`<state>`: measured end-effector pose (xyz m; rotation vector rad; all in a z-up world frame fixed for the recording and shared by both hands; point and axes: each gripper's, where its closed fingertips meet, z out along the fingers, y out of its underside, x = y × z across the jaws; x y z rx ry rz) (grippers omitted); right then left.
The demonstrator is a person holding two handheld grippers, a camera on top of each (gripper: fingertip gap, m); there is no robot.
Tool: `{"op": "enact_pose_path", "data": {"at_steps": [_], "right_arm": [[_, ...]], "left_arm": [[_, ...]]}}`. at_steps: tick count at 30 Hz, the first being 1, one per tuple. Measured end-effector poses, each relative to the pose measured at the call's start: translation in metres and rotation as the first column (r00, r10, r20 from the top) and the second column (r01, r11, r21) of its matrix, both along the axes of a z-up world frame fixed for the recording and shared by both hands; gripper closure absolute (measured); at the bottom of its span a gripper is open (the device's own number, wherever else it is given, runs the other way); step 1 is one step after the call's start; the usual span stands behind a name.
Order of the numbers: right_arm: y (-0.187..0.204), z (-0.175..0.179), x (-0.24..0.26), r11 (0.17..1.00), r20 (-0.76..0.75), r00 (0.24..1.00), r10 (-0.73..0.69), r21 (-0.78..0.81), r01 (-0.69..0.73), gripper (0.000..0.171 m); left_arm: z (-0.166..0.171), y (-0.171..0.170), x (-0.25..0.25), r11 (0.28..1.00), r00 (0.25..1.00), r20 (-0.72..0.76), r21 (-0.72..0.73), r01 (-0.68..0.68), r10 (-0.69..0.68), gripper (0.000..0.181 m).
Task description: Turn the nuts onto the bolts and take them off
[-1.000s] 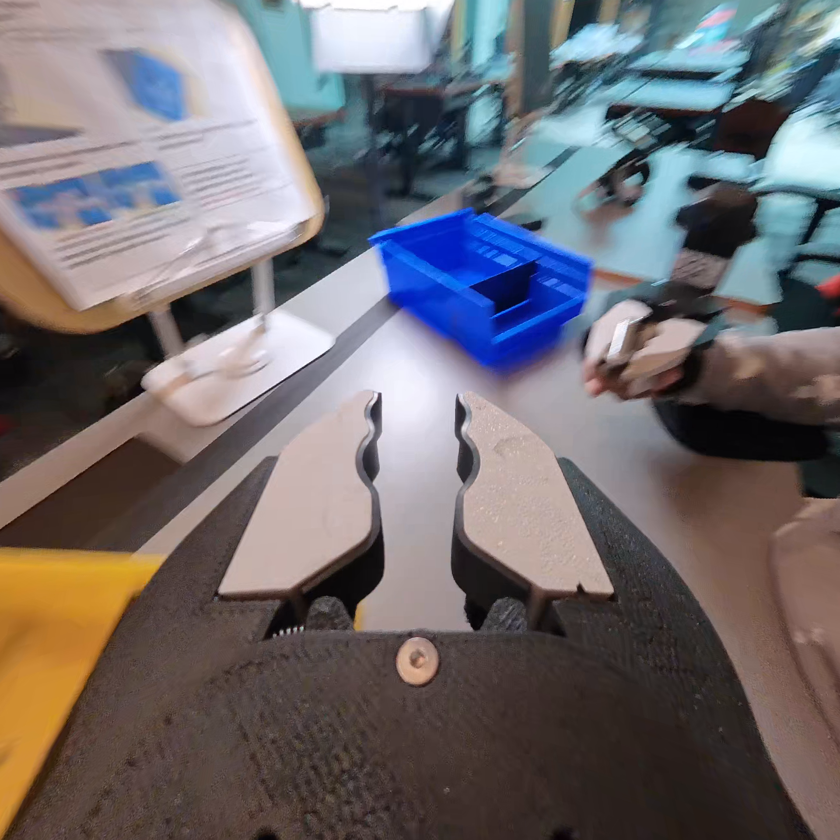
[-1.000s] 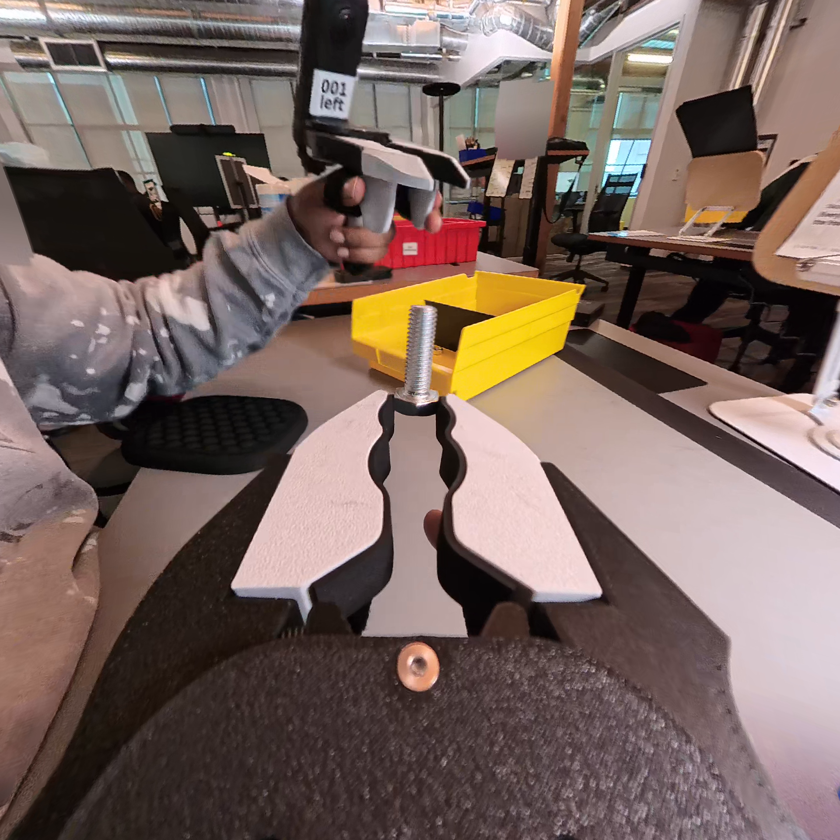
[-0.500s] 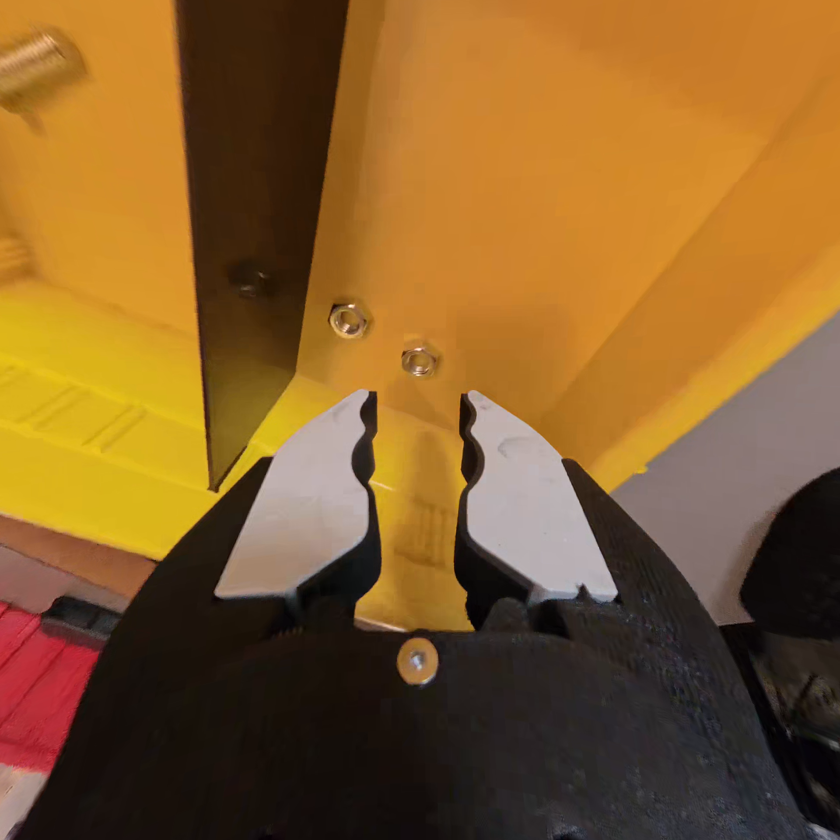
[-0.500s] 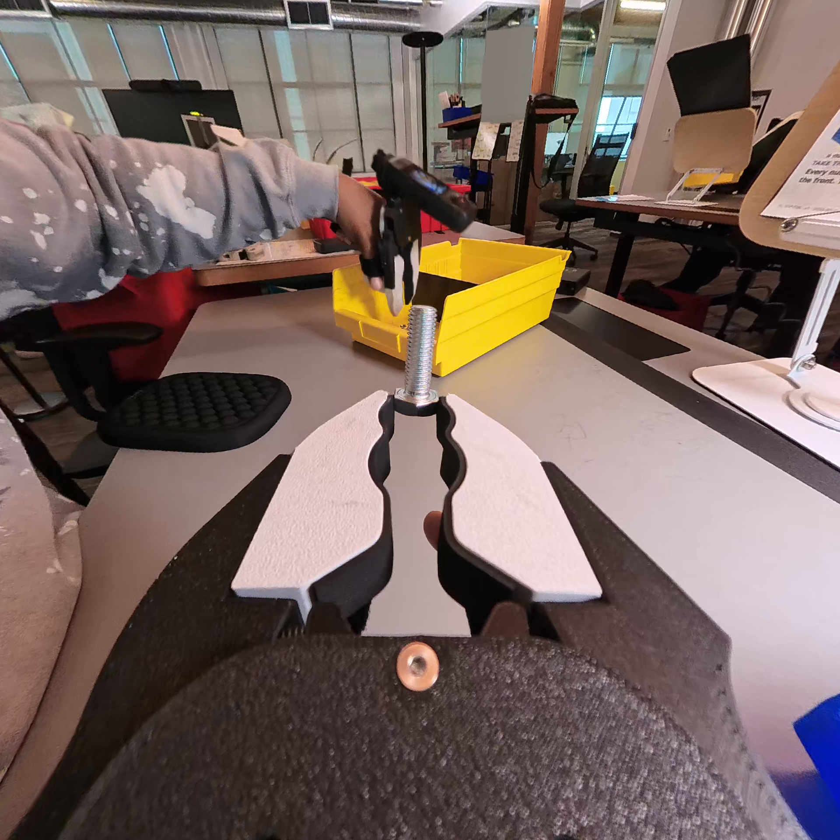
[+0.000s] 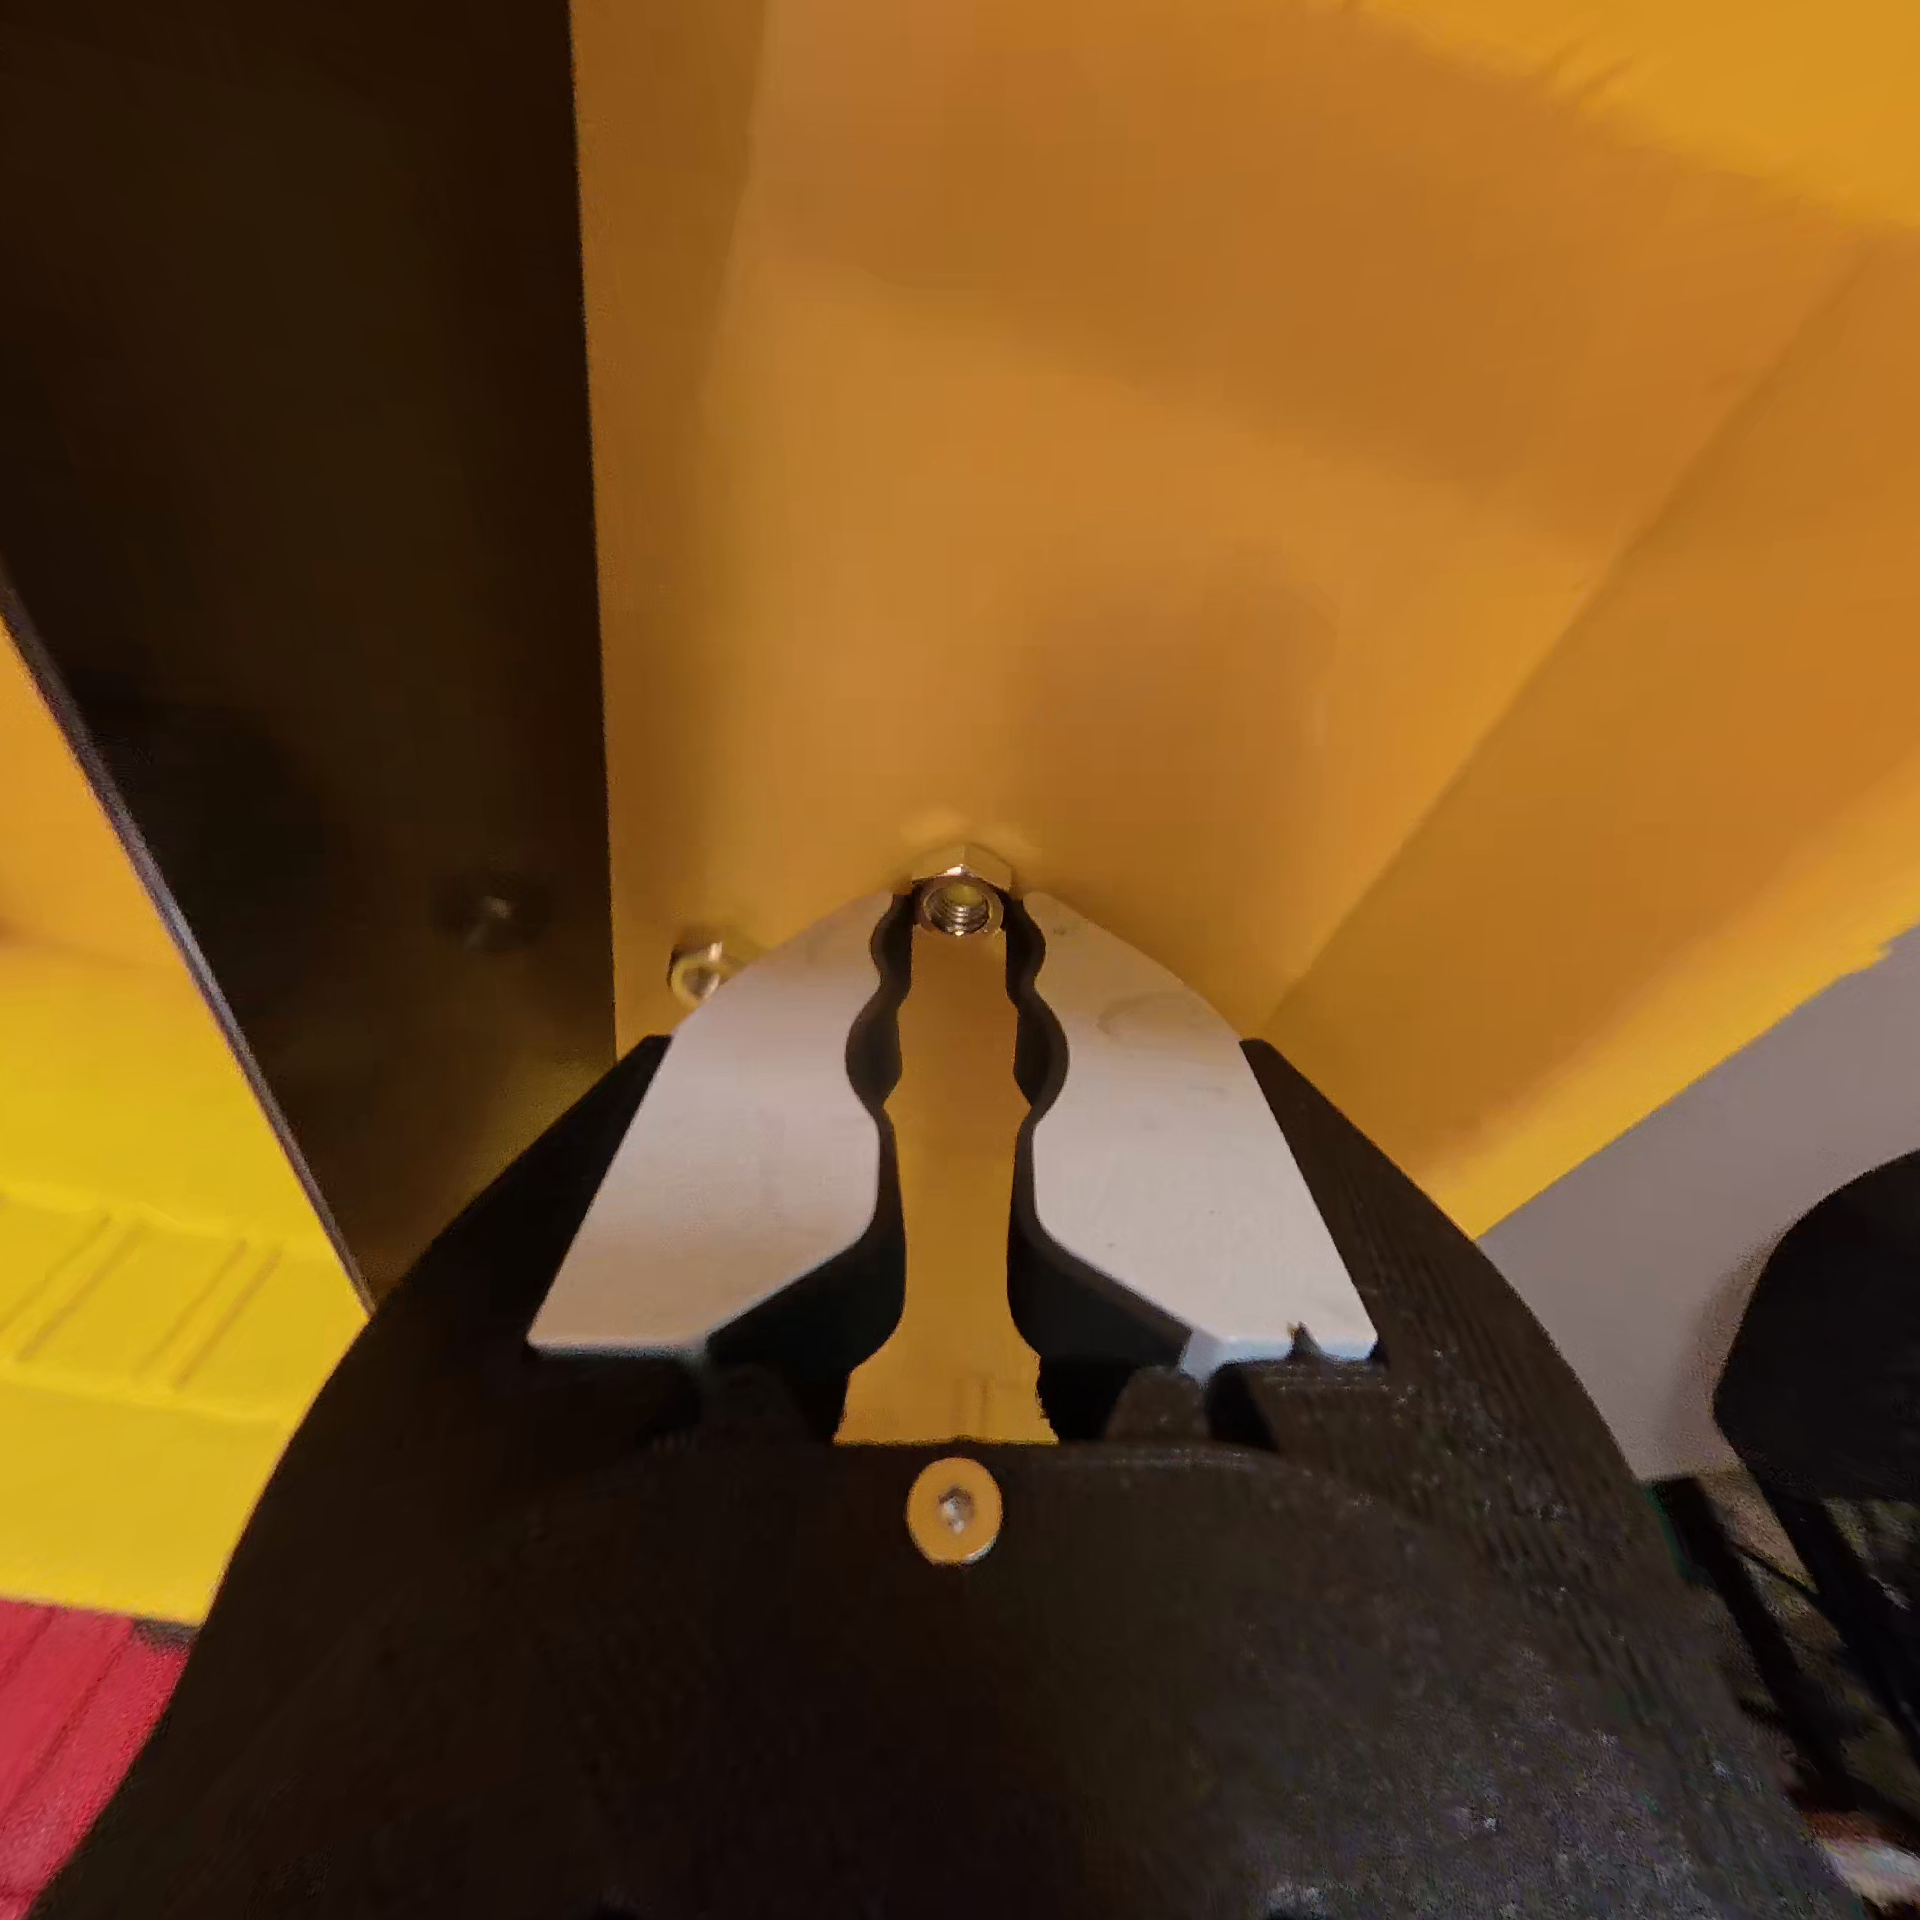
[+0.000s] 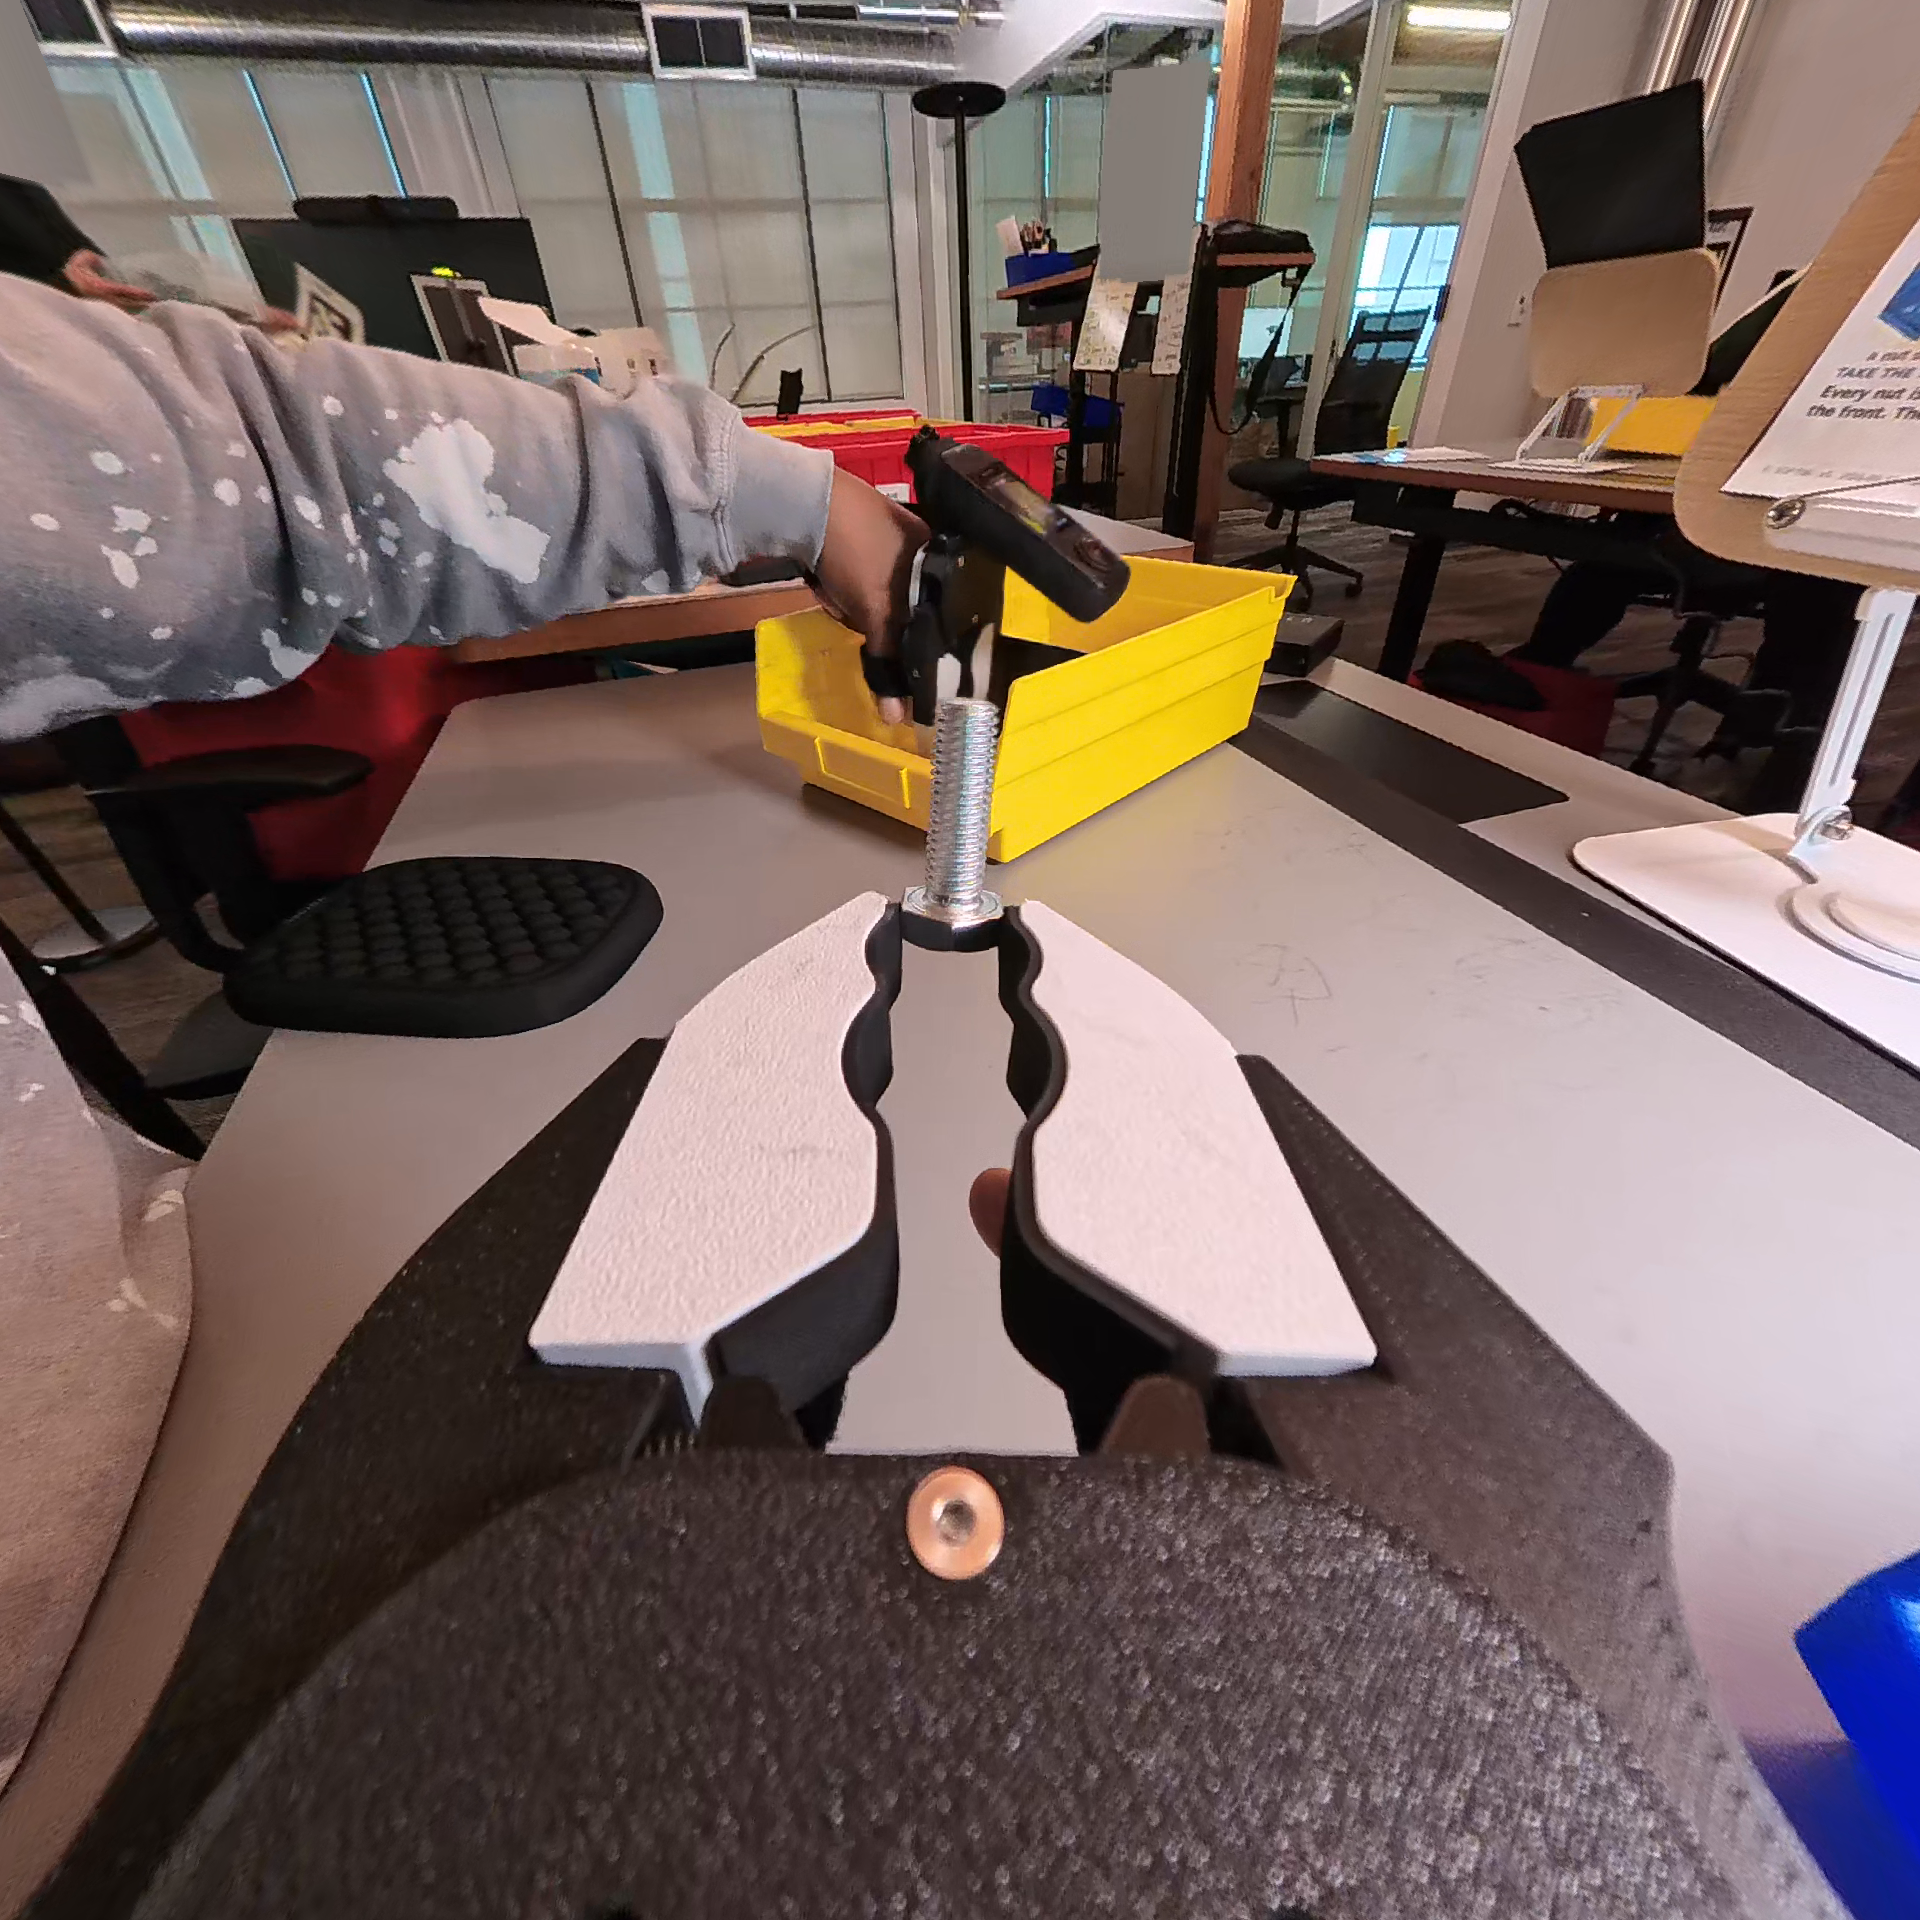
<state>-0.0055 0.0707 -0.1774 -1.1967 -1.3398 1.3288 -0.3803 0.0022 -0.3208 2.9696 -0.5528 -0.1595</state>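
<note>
In the left wrist view my left gripper (image 5: 958, 914) is down inside the yellow bin (image 5: 1195, 468), its fingertips closed on a small silver nut (image 5: 958, 902) that rests on the bin floor. A second nut (image 5: 698, 971) lies just left of the left finger, beside the black divider (image 5: 312, 623). In the right wrist view my right gripper (image 6: 951, 925) is shut on the hex head of a silver bolt (image 6: 961, 810), which stands upright with its threads up. The left gripper (image 6: 961, 613) shows there too, reaching into the yellow bin (image 6: 1091, 717).
The grey table (image 6: 1403, 1039) carries a white stand base (image 6: 1745, 883) with a board at the right and a blue bin corner (image 6: 1870, 1683) at the lower right. A black chair armrest (image 6: 447, 940) sits at the table's left edge. Red bins (image 6: 894, 442) stand behind. Spacing between my two grippers at the tips: around 40 cm.
My left gripper swung from the open table down into the yellow bin and closed its fingers around one nut. The right gripper kept hold of the upright bolt, nearly still.
</note>
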Motion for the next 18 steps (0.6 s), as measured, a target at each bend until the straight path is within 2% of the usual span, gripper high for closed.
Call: {"op": "enact_pose_path", "data": {"at_steps": [7,13,18], "right_arm": [[0.000,0.000,0.001,1.000,-0.002,1.000,-0.001,-0.001,0.001,0.153],[0.002,0.002,0.003,1.000,-0.014,1.000,-0.001,-0.008,0.001,0.153],[0.000,0.000,0.002,1.000,-0.009,1.000,0.008,-0.009,-0.008,0.153]], "left_arm": [[0.006,0.052,0.039,0.961,0.990,0.123,0.273,0.037,-0.074,0.159],[0.008,0.051,0.038,0.933,0.985,0.144,0.359,0.039,-0.097,0.155],[0.002,0.050,0.036,0.927,0.982,0.171,0.374,0.005,-0.074,0.153]]}}
